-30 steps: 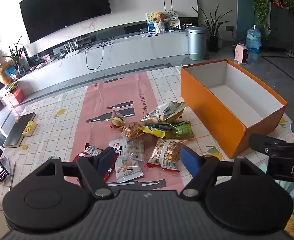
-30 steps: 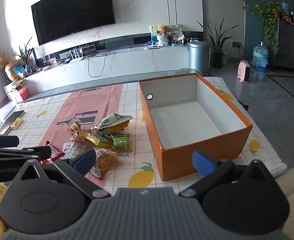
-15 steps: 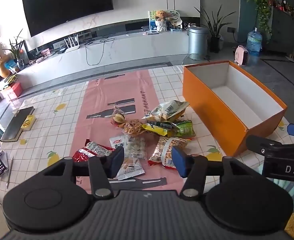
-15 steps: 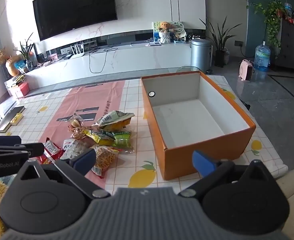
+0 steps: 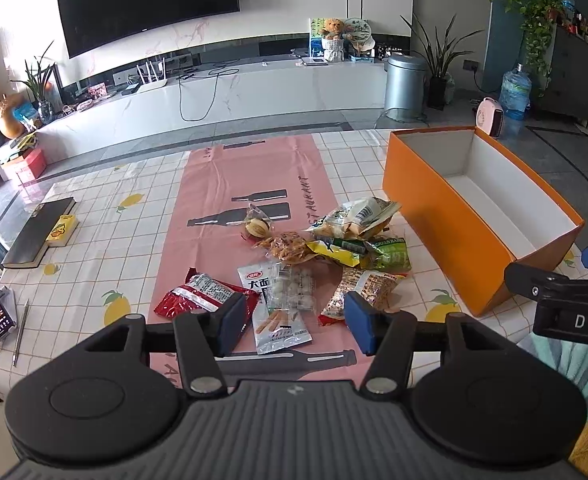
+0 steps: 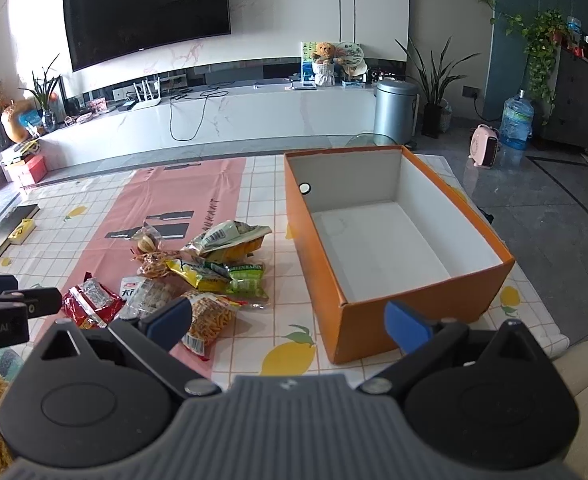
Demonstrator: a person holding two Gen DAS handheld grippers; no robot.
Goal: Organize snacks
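Above snack pile [image 5: 313, 256] | L gripper [image 5: 294, 324] half-spread, empty | R gripper [image 6: 290, 320] wide, empty, by box [image 6: 413, 320]

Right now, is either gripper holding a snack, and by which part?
Nothing is held. The left gripper and right gripper both have open jaws with nothing between them; the snack packets lie on the table.
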